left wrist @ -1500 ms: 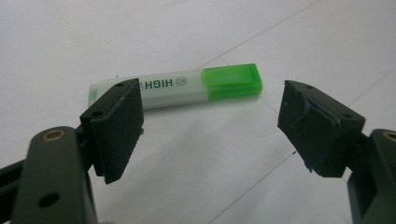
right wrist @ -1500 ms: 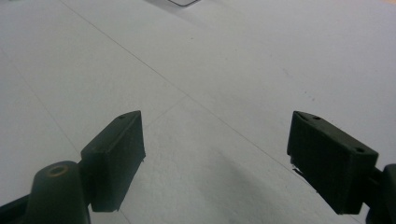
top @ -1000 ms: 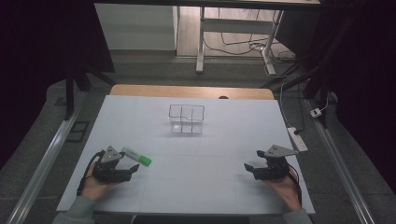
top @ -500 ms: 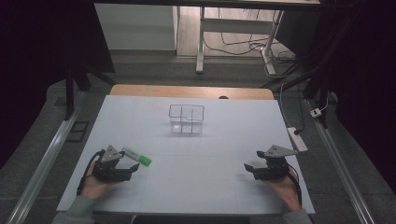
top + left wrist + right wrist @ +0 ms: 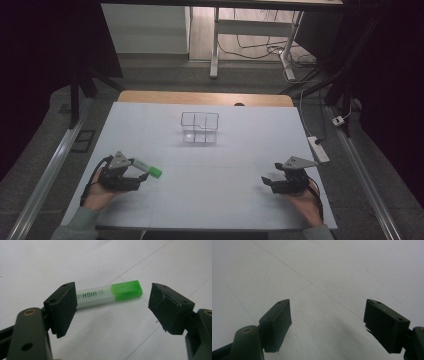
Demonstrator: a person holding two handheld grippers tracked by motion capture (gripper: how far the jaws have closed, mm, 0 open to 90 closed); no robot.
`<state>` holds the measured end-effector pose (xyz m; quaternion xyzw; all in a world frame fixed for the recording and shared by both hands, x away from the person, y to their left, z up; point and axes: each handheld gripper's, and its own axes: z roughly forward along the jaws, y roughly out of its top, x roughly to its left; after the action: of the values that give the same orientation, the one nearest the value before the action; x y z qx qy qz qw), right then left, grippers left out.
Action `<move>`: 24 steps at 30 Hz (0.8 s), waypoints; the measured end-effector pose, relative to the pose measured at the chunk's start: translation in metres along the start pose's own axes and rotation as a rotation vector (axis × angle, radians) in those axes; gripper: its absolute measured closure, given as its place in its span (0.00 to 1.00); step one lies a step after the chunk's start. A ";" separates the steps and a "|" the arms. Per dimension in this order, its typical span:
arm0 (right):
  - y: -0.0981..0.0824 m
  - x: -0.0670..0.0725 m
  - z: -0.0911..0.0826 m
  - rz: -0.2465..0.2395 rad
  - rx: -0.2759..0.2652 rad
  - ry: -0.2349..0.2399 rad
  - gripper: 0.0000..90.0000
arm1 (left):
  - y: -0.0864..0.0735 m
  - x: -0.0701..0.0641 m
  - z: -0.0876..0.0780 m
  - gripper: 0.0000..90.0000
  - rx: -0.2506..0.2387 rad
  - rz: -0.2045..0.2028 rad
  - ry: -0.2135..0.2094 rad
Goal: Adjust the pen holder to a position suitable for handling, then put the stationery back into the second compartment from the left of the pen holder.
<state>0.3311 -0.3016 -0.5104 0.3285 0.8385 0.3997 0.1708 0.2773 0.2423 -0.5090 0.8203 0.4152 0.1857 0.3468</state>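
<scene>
L gripper sits low at the near-left of the high view, held in the person's left hand, forearm coming in from the bottom edge. Jaws wide apart, pointing right & slightly fwd. R gripper near-right, held in the right hand, jaws also spread wide, pointing left. Both hover close to the surface, well apart.

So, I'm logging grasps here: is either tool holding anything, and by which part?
Nothing is held. The left tool stands open around the green highlighter, which lies on the table, jaws clear of it. The right tool is open over bare table.
</scene>
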 end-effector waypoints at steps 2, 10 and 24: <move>-0.001 0.000 0.000 0.001 0.002 0.000 0.24 | 0.002 0.002 -0.001 0.26 0.003 0.003 -0.005; -0.003 -0.001 0.000 0.006 0.010 -0.001 0.24 | 0.007 0.006 -0.002 0.27 0.031 0.035 -0.023; -0.002 0.000 0.000 0.003 0.013 0.001 0.24 | 0.015 0.008 -0.008 0.28 0.043 0.098 -0.055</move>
<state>0.3302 -0.3021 -0.5124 0.3305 0.8409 0.3944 0.1677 0.2855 0.2461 -0.4925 0.8517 0.3686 0.1709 0.3309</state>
